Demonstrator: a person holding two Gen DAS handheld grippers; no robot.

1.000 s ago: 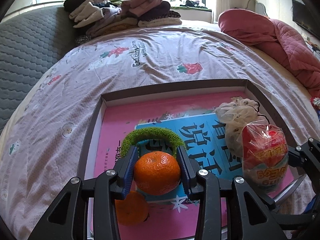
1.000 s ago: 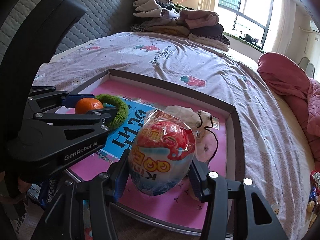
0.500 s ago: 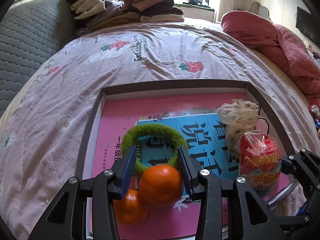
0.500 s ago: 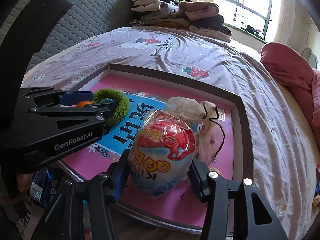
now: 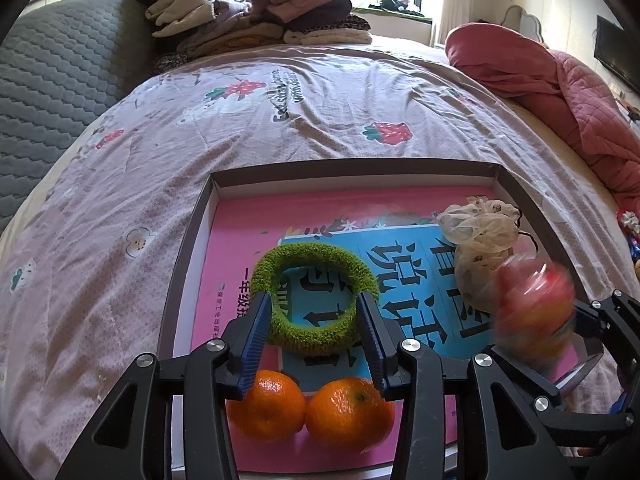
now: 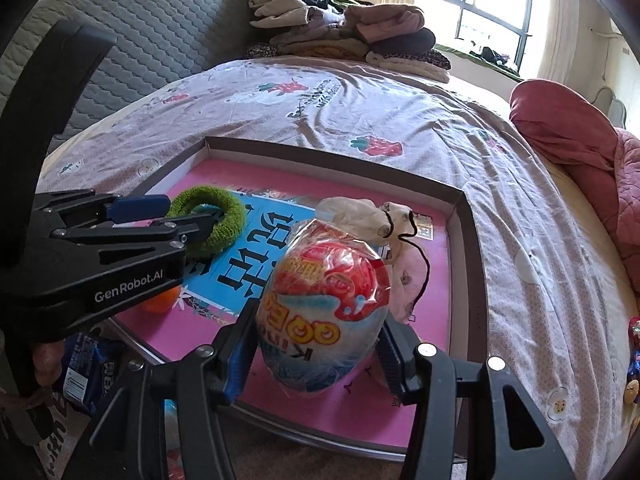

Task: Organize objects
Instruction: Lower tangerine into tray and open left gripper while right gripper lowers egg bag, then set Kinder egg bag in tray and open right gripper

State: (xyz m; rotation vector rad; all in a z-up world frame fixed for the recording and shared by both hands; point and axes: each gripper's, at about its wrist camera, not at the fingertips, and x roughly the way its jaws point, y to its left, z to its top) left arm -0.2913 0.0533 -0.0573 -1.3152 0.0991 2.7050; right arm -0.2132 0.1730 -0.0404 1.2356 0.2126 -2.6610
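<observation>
My left gripper (image 5: 312, 300) is open over the near left of the dark-rimmed tray (image 5: 192, 240), with nothing held. Two oranges (image 5: 272, 404) (image 5: 348, 408) lie side by side on the pink book (image 5: 240, 232) just under its fingers. A fuzzy green ring (image 5: 316, 254) lies flat beyond the fingertips. My right gripper (image 6: 320, 320) is shut on a wrapped red and blue egg-shaped treat (image 6: 328, 280), held above the tray's near right part. In the right wrist view the left gripper (image 6: 188, 212) is at the left beside the green ring (image 6: 228, 216), with one orange (image 6: 160, 304) partly hidden under it.
A cream drawstring pouch (image 6: 360, 216) lies in the tray behind the egg. The tray rests on a floral bed sheet (image 5: 320, 100). Folded clothes (image 5: 256, 12) are piled at the back, a pink quilt (image 5: 560, 80) lies at the right. A blue packet (image 6: 88, 368) lies below the bed edge.
The left gripper let go of the orange, which now lies in the tray next to the other one. The right gripper still holds the egg.
</observation>
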